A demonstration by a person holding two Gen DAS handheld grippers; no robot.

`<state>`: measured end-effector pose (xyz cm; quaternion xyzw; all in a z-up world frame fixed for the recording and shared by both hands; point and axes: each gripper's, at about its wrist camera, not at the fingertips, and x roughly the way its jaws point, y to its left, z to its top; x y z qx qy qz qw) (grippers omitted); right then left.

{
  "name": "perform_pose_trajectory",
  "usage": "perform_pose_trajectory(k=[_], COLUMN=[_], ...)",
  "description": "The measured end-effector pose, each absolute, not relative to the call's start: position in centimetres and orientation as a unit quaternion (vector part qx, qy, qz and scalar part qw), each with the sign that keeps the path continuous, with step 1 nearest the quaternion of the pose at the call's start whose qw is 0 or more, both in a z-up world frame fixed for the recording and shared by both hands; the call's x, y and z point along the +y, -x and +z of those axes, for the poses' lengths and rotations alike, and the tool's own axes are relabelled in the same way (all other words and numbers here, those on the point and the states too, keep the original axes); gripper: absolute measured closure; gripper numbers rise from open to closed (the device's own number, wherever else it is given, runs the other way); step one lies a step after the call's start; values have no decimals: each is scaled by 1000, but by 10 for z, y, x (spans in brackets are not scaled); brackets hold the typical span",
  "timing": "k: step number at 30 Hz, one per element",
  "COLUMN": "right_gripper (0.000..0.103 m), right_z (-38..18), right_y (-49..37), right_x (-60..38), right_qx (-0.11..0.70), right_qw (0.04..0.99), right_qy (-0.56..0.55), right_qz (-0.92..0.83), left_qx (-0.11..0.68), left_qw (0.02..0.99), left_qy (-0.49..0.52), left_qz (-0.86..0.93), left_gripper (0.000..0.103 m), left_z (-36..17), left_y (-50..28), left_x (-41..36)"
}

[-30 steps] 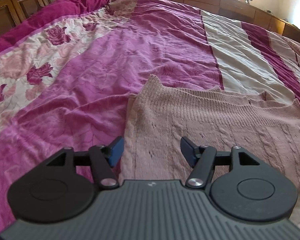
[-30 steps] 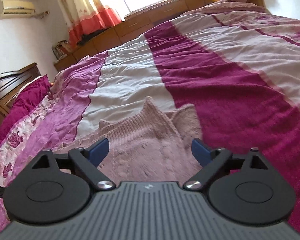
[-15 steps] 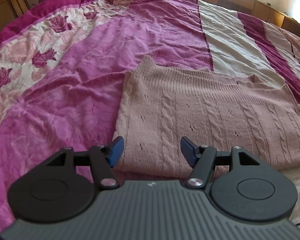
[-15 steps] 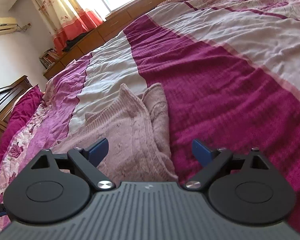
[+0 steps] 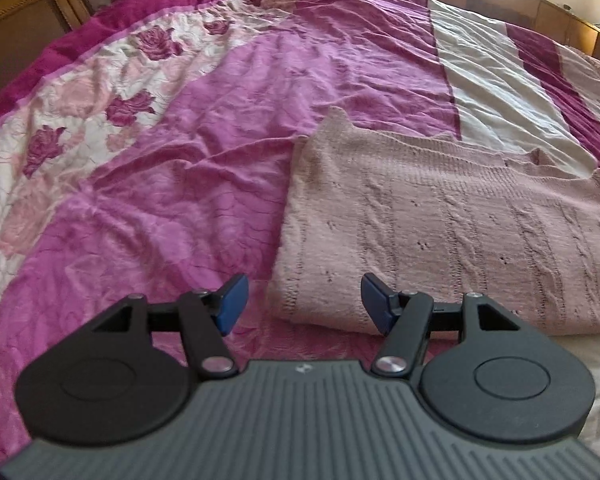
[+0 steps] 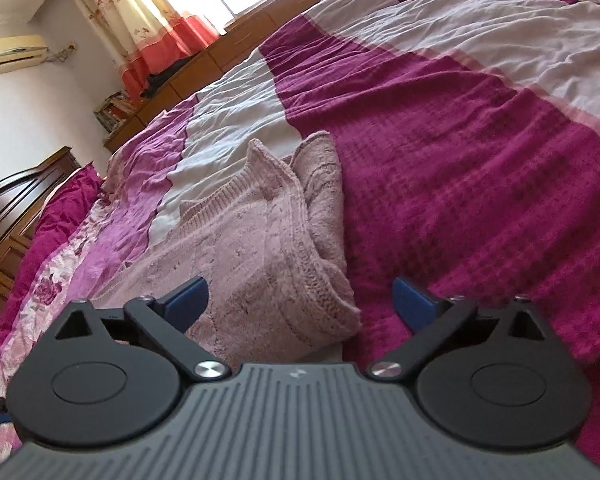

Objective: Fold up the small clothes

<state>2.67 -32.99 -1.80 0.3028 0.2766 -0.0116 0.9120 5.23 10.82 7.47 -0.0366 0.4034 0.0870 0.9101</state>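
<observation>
A pale pink knitted sweater point(image 5: 440, 224) lies folded flat on the bed. My left gripper point(image 5: 302, 300) is open and empty, just above the sweater's near left corner. In the right wrist view the sweater point(image 6: 260, 248) lies ahead and to the left, with its near right corner bunched up. My right gripper point(image 6: 300, 302) is open and empty, its fingers straddling that near right corner.
The bedspread has magenta point(image 6: 460, 184), cream point(image 5: 488, 76) and rose-print point(image 5: 112, 92) stripes. A wooden headboard point(image 5: 28, 8) stands at the far left. A low wooden cabinet point(image 6: 236, 40) and curtains point(image 6: 140, 36) run along the far wall.
Both grippers have drawn back toward the near edge of the sweater. The right gripper has shifted to the sweater's right corner. Both stayed open.
</observation>
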Motion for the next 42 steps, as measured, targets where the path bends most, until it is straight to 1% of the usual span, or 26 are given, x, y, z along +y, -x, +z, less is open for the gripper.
perform_pose_trajectory(k=[5,11,16,24,28,30,32,34,35,36,42], right_gripper=[0,0,0,1,7,15,25,49,53,56,55], right_z=[-16,-11,-15,-20,-21,-22,-23,-26,-29,-32,-36], right_y=[-30,-37,-42,-42,-41,-41,-41,-41,-41,-40,-41], right_x=[-328,-334,-323,-327,-327,-327,-329,-332,-333,-334,-332], right_qx=[285,284,279,263,260,259,258,263,265,265,270], right_qw=[910,883,893,891,893,892,889,879,872,868,866], right_qy=[-301,-373,-352,-368,-367,-369,-376,-395,-410,-418,-418], right_qz=[-15,32,33,38,34,31,31,39,44,48,44], left_qx=[401,410,415,424,427,428,428,429,430,430,431], left_qw=[911,907,906,902,900,900,899,899,899,899,898], left_qy=[29,25,28,41,40,41,42,42,42,42,42], left_qz=[89,89,82,76,75,75,75,75,75,75,74], left_gripper=[39,39,39,39,39,39,39,39,39,39,39], left_z=[77,74,71,65,63,62,61,60,60,60,58], left_y=[-50,-52,-53,-55,-55,-55,-55,-56,-56,-56,-55], left_x=[109,104,100,99,98,98,98,99,99,98,99])
